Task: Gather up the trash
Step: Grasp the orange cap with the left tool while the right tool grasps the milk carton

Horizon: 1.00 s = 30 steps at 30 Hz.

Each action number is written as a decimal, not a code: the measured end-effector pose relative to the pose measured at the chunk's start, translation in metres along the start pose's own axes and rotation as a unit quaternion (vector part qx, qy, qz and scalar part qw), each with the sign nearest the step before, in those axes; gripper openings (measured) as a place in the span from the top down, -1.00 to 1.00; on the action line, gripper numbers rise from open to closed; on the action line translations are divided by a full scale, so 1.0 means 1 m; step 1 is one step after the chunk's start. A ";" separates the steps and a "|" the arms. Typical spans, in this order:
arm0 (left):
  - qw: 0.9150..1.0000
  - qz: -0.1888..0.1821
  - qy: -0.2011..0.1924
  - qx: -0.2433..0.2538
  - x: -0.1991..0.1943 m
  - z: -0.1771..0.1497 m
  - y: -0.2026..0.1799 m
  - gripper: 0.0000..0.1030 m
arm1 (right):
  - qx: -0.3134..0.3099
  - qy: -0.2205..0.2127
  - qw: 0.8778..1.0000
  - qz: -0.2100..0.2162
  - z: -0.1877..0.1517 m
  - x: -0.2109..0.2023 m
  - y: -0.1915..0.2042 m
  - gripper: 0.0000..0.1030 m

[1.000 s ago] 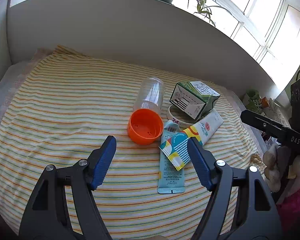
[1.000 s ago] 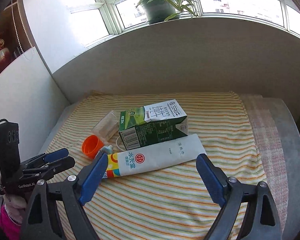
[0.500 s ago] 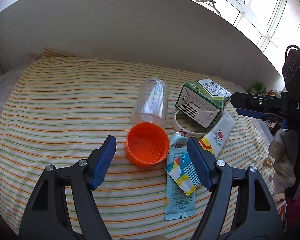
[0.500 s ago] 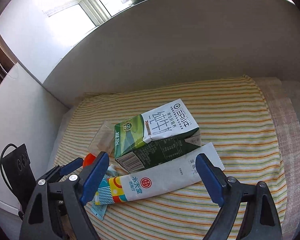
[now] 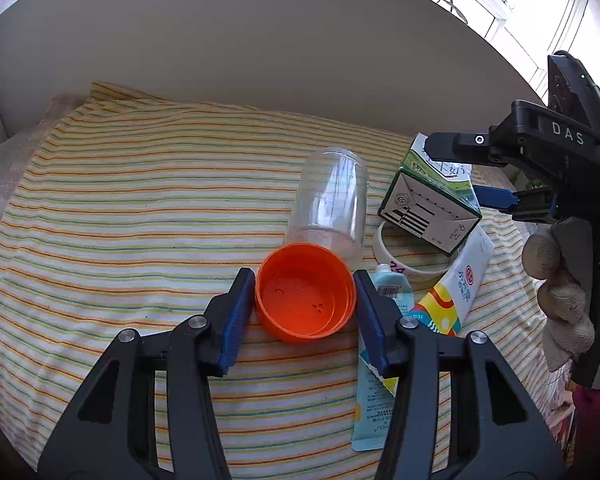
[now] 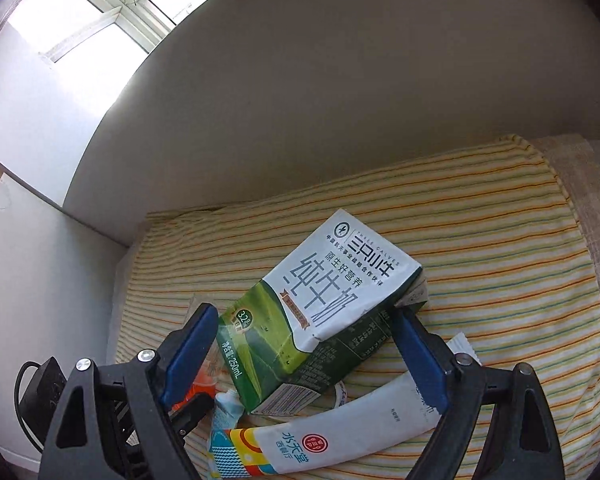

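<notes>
A clear plastic jar [image 5: 328,204] with an orange lid [image 5: 305,298] lies on its side on the striped cloth [image 5: 140,208]. My left gripper [image 5: 305,304] has its blue pads [image 5: 238,312] pressed on both sides of the orange lid. A green and white milk carton [image 6: 320,312] lies tilted on a roll of tape; it also shows in the left wrist view [image 5: 432,204]. My right gripper [image 6: 304,356] straddles the carton, one pad near each end, and touch cannot be told. A white wet-wipe pack [image 6: 340,436] and a light blue tube [image 5: 374,380] lie beside them.
A white tape roll [image 5: 404,256] sits under the carton. A grey wall panel [image 5: 260,60] stands behind the cloth, with windows and a plant above. A white side panel [image 6: 40,300] borders the cloth's left edge.
My left gripper has moved forward and closed onto the orange lid. My right gripper has moved forward and down around the milk carton, its jaws narrower than before.
</notes>
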State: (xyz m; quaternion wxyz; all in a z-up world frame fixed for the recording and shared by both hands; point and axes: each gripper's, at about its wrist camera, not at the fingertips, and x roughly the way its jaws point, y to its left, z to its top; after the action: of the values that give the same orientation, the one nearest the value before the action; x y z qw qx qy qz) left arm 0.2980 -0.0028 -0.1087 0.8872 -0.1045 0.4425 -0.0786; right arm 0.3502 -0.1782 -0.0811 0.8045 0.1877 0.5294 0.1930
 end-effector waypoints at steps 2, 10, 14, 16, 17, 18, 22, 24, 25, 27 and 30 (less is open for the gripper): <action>1.000 -0.002 -0.002 -0.004 -0.001 -0.001 0.003 0.01 | -0.008 0.000 1.000 -0.014 0.003 0.007 0.009 -0.79; 1.000 0.004 -0.008 -0.002 -0.007 -0.006 0.011 0.02 | -0.029 0.005 0.996 -0.085 0.013 0.038 0.031 -0.92; 1.000 0.004 -0.010 -0.005 -0.012 -0.008 0.010 0.02 | -0.033 0.016 0.994 -0.101 0.012 0.054 0.031 -0.94; 1.000 0.003 -0.012 -0.008 -0.015 -0.009 0.012 0.02 | -0.032 0.014 0.995 -0.096 0.010 0.053 0.029 -0.87; 1.000 0.002 -0.013 -0.009 -0.017 -0.010 0.014 0.02 | -0.031 0.012 0.995 -0.091 0.009 0.052 0.027 -0.85; 1.000 0.001 -0.014 -0.011 -0.019 -0.010 0.015 0.02 | -0.028 0.012 0.996 -0.087 0.008 0.044 0.022 -0.76; 1.000 -0.001 -0.019 -0.016 -0.027 -0.015 0.017 0.02 | -0.023 0.009 0.997 -0.074 0.006 0.031 0.016 -0.41; 1.000 -0.002 -0.023 -0.019 -0.032 -0.018 0.018 0.02 | -0.021 0.007 0.998 -0.063 0.003 0.025 0.016 -0.26; 0.999 -0.003 -0.025 -0.021 -0.035 -0.018 0.019 0.02 | -0.020 0.007 0.998 -0.057 0.002 0.022 0.016 -0.23; 0.999 -0.003 -0.028 -0.022 -0.041 -0.021 0.020 0.02 | -0.018 0.002 0.999 -0.045 -0.001 0.015 0.016 -0.23; 0.999 -0.002 -0.033 -0.021 -0.051 -0.023 0.020 0.02 | -0.017 -0.007 0.999 -0.029 -0.006 0.005 0.016 -0.22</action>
State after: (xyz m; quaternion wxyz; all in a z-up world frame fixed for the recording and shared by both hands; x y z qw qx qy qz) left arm 0.2504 0.0254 -0.0883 0.8988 -0.1265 0.4142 -0.0677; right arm 0.3445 -0.1616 -0.0792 0.8164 0.1595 0.5258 0.1775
